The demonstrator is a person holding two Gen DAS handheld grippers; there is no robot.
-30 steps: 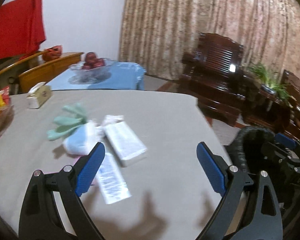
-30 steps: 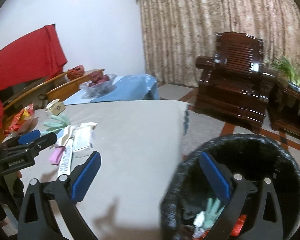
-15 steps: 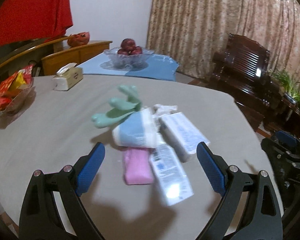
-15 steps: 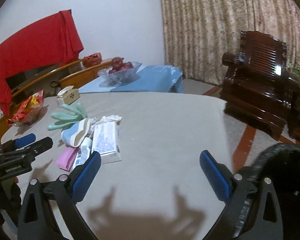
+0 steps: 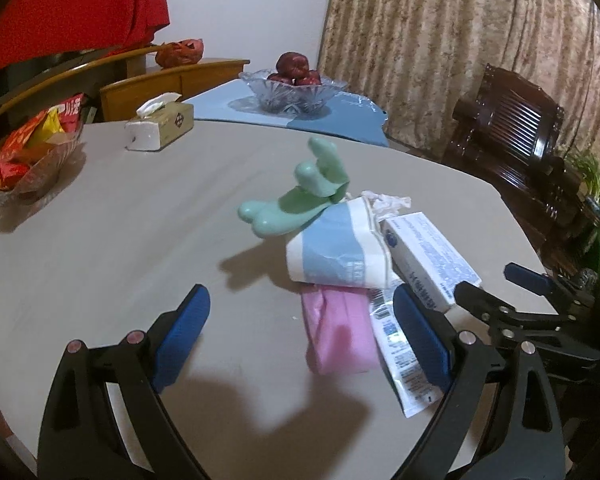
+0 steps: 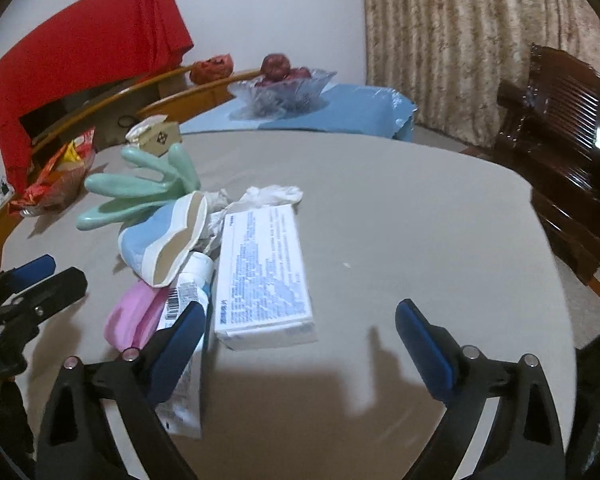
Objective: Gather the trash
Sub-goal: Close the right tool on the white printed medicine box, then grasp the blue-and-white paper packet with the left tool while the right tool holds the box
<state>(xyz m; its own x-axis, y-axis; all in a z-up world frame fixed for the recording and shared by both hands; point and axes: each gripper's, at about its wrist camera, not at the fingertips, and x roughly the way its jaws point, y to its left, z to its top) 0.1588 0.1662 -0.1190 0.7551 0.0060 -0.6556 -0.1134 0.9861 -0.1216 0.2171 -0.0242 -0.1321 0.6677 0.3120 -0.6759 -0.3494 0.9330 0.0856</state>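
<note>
Looking along my left gripper (image 5: 300, 336), I see its jaws spread wide with nothing gripped; the pink wrapper (image 5: 338, 332) lies on the grey table (image 5: 100, 240) between the blue pads. My right gripper (image 6: 298, 338) is also wide but its jaws are closing, and the near end of the white carton (image 6: 262, 276) lies in the gap, untouched by either pad. The trash sits in one heap near the table's middle. The carton lies flat, its long axis running away from the right gripper toward the far edge. A printed tube (image 6: 184, 340) lies beside the carton's left side, roughly parallel, passing under the right gripper's left pad. The blue-and-white paper cup (image 6: 164, 240) lies on its side over the pink wrapper, mouth turned toward the carton. Behind it, the green glove (image 6: 136, 188) has fingers splayed leftward and upward. Crumpled white plastic (image 6: 272, 194) sits at the carton's far end.
</note>
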